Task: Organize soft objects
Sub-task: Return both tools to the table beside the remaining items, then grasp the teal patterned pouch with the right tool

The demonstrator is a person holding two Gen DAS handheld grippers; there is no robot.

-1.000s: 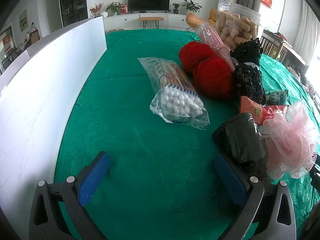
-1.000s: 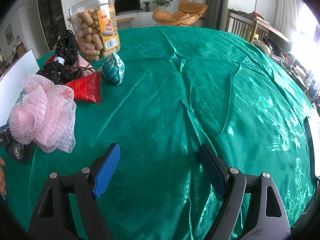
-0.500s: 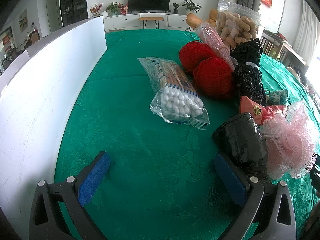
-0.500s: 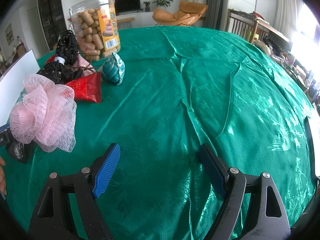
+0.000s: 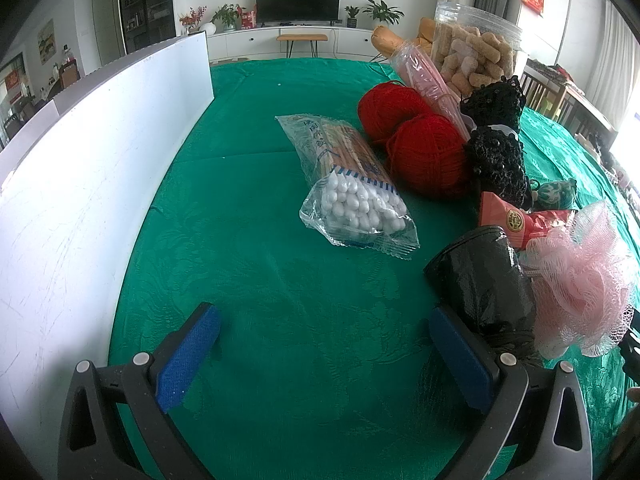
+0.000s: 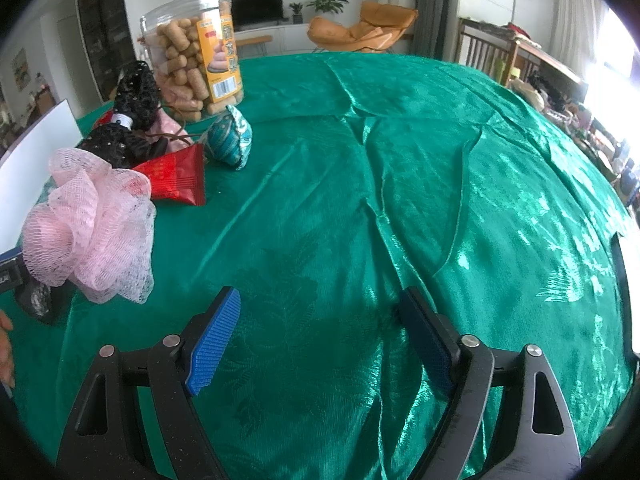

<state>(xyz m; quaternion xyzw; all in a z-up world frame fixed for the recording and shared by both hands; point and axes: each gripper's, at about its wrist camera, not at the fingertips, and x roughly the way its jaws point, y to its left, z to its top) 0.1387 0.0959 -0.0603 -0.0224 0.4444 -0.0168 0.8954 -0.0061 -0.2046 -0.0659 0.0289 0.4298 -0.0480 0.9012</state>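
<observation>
A pink mesh bath pouf lies at the right of the green tablecloth, beside a black plastic bag roll. Two red yarn balls and two black beaded pouches sit behind. The pouf also shows in the right wrist view at the left. My left gripper is open and empty, its right finger close to the black roll. My right gripper is open and empty over bare cloth, to the right of the pouf.
A white board stands along the left. A bag of cotton swabs, a red snack packet, a teal packet, a pink wrapped packet and a clear jar of snacks lie among the soft things.
</observation>
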